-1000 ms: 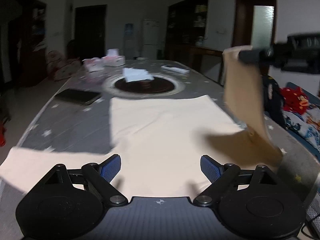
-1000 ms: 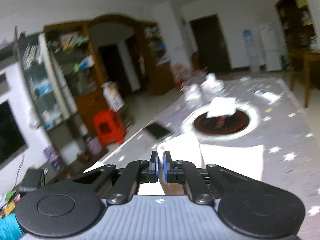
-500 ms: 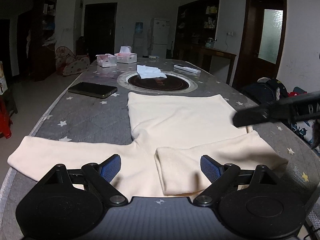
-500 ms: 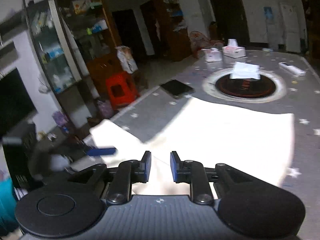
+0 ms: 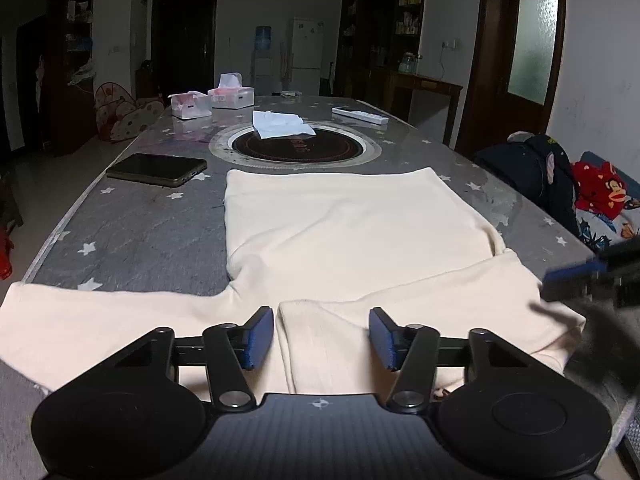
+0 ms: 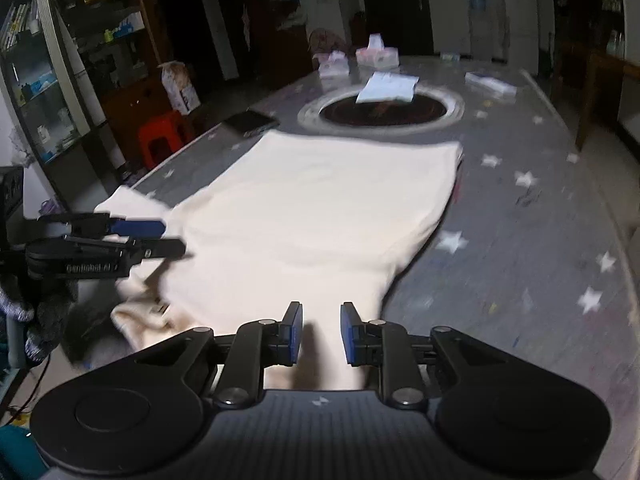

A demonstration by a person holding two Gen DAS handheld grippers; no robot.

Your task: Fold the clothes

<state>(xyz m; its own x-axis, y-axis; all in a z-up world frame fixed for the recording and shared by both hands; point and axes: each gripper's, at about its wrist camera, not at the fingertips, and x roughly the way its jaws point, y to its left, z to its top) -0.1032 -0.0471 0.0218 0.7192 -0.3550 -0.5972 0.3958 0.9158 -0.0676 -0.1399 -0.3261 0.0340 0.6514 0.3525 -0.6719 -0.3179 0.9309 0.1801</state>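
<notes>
A cream long-sleeved top (image 5: 344,224) lies flat on the grey star-patterned table (image 5: 152,224). One sleeve (image 5: 420,312) is folded across the chest, its cuff just ahead of my left gripper (image 5: 322,338), which is open and holds nothing. The other sleeve (image 5: 80,320) stretches out to the left. My right gripper (image 6: 320,336) is open above the near edge of the top (image 6: 312,216), empty. It shows blurred at the right edge of the left wrist view, as right gripper (image 5: 580,276). The left gripper (image 6: 136,236) appears at the left of the right wrist view.
Beyond the top lie a dark tablet (image 5: 156,168), a round hob ring (image 5: 296,146) with white paper (image 5: 280,124) on it, two tissue boxes (image 5: 232,94) and a remote (image 5: 360,115). A dark jacket (image 5: 528,176) and red toy (image 5: 600,188) sit right of the table. A red stool (image 6: 160,136) stands left.
The right gripper, shut on the lifted sleeve a second ago, brought it across the chest, opened and let it go, then drew back right. The left gripper's fingers have narrowed somewhat.
</notes>
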